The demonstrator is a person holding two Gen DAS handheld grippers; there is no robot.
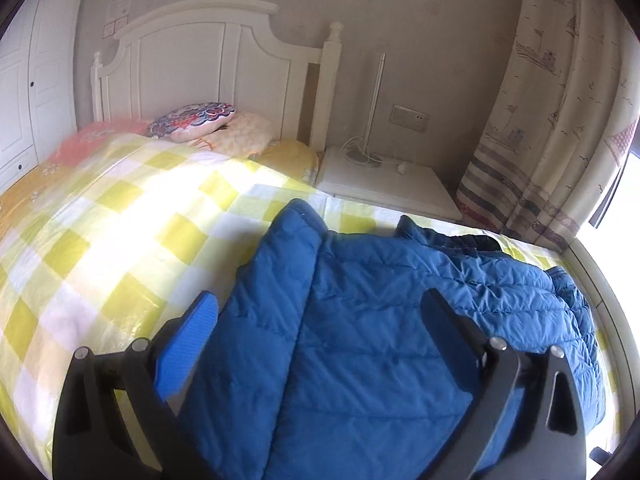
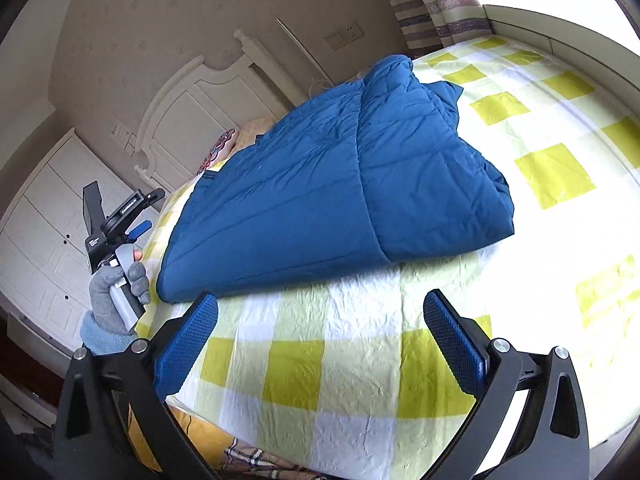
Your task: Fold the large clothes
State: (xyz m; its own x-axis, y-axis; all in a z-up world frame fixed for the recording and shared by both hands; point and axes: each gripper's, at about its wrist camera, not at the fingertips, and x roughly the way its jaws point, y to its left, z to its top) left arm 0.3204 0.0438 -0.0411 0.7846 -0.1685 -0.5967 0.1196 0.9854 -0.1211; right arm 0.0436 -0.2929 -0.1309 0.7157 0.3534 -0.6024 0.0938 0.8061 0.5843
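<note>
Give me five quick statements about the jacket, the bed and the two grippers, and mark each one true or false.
1. The blue jacket lies on the yellow checked bedspread. True.
2. The right gripper is shut on the jacket. False: its jaws are open over bare bedspread, apart from the jacket.
3. The left gripper has open jaws over the jacket. True.
4. The jacket is spread flat, sleeves out. False: it is folded over itself.
5. A patterned cushion sits near the white headboard. True.
</note>
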